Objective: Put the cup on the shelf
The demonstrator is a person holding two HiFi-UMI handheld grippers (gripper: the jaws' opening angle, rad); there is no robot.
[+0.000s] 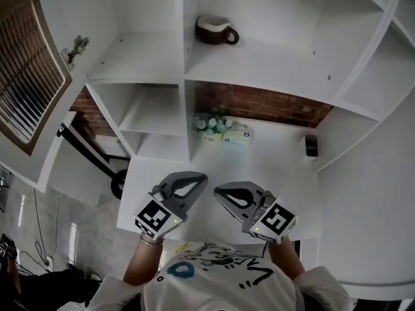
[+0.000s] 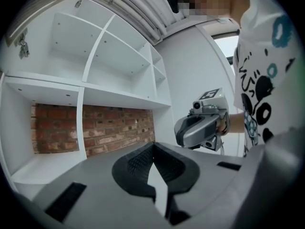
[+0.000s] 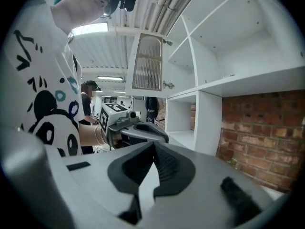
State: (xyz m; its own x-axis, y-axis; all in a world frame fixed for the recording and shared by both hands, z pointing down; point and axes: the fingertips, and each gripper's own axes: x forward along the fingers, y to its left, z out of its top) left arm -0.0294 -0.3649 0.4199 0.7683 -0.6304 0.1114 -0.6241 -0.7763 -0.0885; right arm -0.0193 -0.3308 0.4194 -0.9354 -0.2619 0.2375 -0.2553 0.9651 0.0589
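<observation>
Both grippers pressed closed and empty; the cup stands on the shelf.

The left gripper (image 1: 200,179) and the right gripper (image 1: 220,190) are held low over the white counter (image 1: 285,167), close to the person's printed shirt, with their tips near each other but apart. In each gripper view the dark ribbed jaws meet at the tips with nothing between them. The dark brown ceramic cup with a pale rim (image 1: 216,30) stands upright well ahead of and above both grippers on the white shelf board (image 1: 272,70) (its handle is turned toward the right gripper's side). Between the grippers and the cup, at the foot of the red brick back wall (image 1: 266,107), sit a small bunch of pale flowers (image 1: 211,123) and a pale packet (image 1: 237,134).
</observation>
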